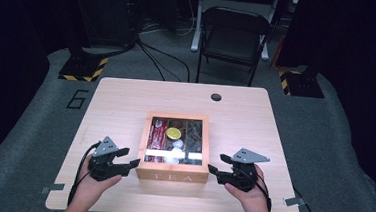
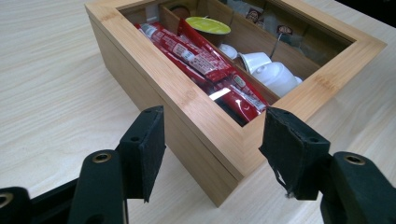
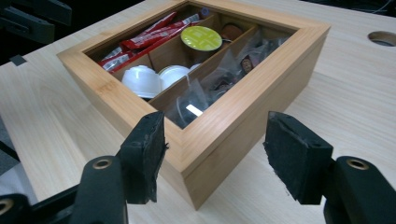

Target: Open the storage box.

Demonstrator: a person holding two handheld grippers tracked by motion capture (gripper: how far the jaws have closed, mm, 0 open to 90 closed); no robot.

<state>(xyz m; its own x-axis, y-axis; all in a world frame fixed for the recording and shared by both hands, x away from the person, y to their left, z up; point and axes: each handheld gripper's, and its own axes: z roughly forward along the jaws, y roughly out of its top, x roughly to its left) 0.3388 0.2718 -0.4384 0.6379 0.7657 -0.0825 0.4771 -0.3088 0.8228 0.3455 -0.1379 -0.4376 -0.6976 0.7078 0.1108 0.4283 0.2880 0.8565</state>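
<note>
I've got both tongs released, jaws apart. Tea box [image 1: 172, 172] sits between them: left gripper [image 1: 133, 163] just off its near left corner, right gripper [image 1: 213, 170] off its near right corner, neither touching.

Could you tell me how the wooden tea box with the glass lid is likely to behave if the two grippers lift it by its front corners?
The bamboo-coloured wooden tea box looks rigid, so it probably won't flex. Its smooth sides may slip between the pads. The loose white capsules and red sachets would likely shift if it tilts.
</note>
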